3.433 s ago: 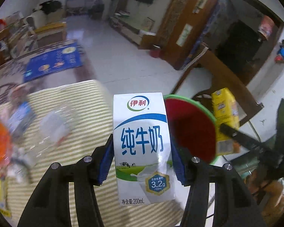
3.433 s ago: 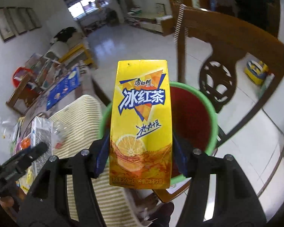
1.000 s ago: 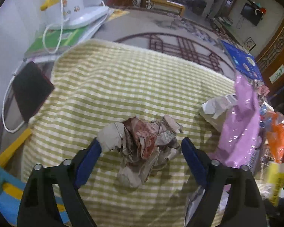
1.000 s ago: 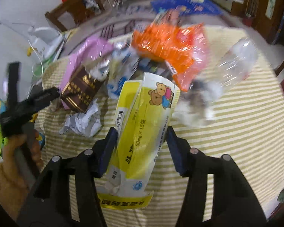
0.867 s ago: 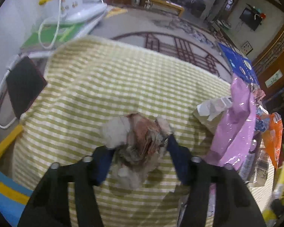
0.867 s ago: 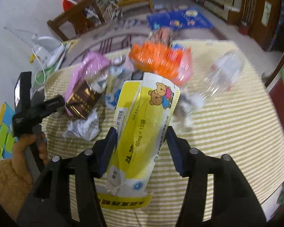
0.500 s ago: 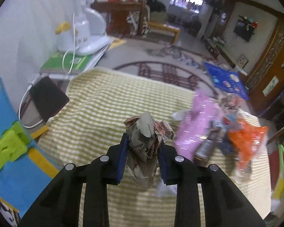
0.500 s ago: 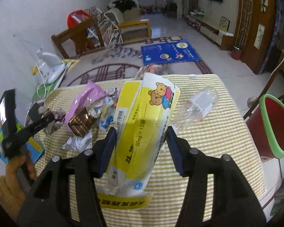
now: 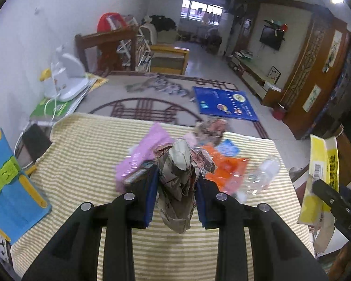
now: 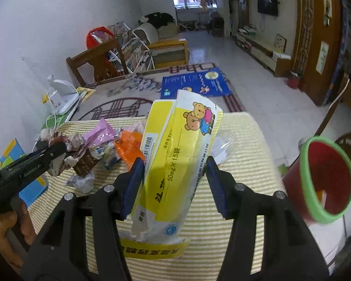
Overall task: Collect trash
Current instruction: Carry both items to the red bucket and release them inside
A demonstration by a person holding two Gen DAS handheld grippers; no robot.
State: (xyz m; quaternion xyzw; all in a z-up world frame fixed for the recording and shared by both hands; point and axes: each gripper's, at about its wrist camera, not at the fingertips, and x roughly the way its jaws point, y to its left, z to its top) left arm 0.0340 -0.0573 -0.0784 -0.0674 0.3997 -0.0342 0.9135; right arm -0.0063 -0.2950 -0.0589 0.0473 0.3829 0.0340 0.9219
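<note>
Left gripper (image 9: 175,182): clenched on a crumpled paper wad (image 9: 179,182), pads pressing both sides, wad lifted clear above the striped tablecloth (image 9: 86,154).
Left pile: pink wrapper (image 9: 144,151), orange bag (image 9: 224,166) and a clear plastic bottle (image 9: 261,175) lie on the cloth, far of the wad, toward the right.
Right gripper (image 10: 174,182): grasping a flattened yellow medicine box (image 10: 175,164) with a bear print, held upright off the table.
Bin: red bucket with green rim (image 10: 325,180), right of the table edge, near side, well apart from both grippers; some trash shows inside.
Task status: likely mid-carry, both items need to go right to the bucket.
Risk 1: the wad is loose and ragged; scraps could shed or it could slip out if swung fast.
Risk 2: the box is thin and crushed, bottom flap hanging; it may catch on the bucket rim.
Risk 3: both grippers heading for one opening could collide; the left has farther to go.
</note>
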